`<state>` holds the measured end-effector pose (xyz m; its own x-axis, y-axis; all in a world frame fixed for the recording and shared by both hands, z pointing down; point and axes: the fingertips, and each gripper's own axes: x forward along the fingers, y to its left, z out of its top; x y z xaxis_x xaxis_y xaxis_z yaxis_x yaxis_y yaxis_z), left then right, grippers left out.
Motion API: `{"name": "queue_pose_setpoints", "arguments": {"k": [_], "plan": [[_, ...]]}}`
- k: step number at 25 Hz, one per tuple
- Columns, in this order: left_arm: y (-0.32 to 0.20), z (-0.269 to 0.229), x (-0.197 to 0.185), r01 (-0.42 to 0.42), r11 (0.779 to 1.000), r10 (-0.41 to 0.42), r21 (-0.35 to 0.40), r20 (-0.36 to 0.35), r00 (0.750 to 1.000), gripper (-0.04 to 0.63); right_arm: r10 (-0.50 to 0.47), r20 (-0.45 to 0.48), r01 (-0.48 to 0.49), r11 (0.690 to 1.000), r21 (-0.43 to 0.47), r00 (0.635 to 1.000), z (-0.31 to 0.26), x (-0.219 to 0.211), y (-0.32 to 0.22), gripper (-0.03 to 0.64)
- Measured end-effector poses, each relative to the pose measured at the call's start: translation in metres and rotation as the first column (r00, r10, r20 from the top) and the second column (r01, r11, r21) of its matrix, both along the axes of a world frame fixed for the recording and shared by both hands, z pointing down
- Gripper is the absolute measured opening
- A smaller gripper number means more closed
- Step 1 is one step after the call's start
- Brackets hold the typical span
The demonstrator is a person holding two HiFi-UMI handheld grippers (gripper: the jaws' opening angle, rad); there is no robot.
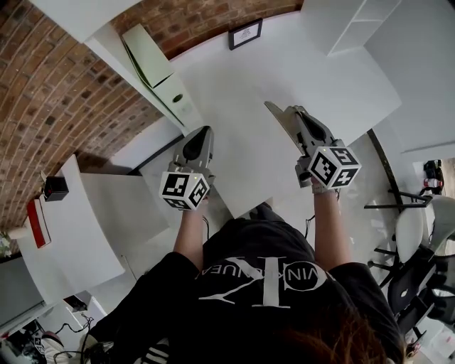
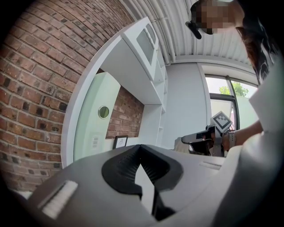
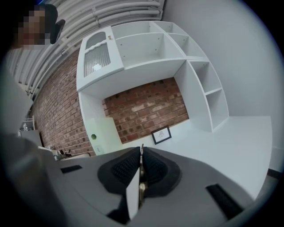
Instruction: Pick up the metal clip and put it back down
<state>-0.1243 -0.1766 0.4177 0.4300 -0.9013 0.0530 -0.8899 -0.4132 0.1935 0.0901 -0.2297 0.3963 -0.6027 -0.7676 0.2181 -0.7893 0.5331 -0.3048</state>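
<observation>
**Metal sliver in the right claw, wide white tabletop below**

Metal is what to watch here. The right claw [image 3: 142,153] is clamped together on a thin strip that I take to be the metal clip [image 3: 142,185]. It sits edge-on between the ribbed pads, with a fine tip poking out past them. The head view doesn't show the clip at all, only the claw raised above the surface.

The left claw [image 2: 140,148] has its tips pressed together with nothing in them, and it hangs well apart from the right one.

The danger, as I read it, is how little of the clip the pads are holding. If it twists or slides on the way down, it lands crooked. Let go while the claw is this high and it could bounce or skid. The near edge of the tabletop [image 1: 284,64] lies just under the person's hands, so a skid back that way would put the clip on the floor.

There's plenty of room otherwise, with a broad bare surface ahead of both claws. The framed picture [image 1: 245,33] stands far back against the brick. The pale green cabinet [image 1: 153,60] is off to the back left and the white shelf unit [image 1: 341,21] to the back right. The right edge slants away, with chairs [image 1: 419,234] beyond it, so the centre of the tabletop looks the safest place to set the clip down.
</observation>
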Motion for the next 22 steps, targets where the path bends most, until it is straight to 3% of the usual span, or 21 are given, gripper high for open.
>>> {"name": "queue_pose_setpoints", "arguments": {"k": [22], "plan": [[0.009, 0.037, 0.001, -0.007, 0.997, 0.008, -0.074, 0.017, 1.000, 0.009, -0.050, -0.015, 0.047, 0.988, -0.148, 0.999, 0.071, -0.020, 0.014, 0.029]]}}
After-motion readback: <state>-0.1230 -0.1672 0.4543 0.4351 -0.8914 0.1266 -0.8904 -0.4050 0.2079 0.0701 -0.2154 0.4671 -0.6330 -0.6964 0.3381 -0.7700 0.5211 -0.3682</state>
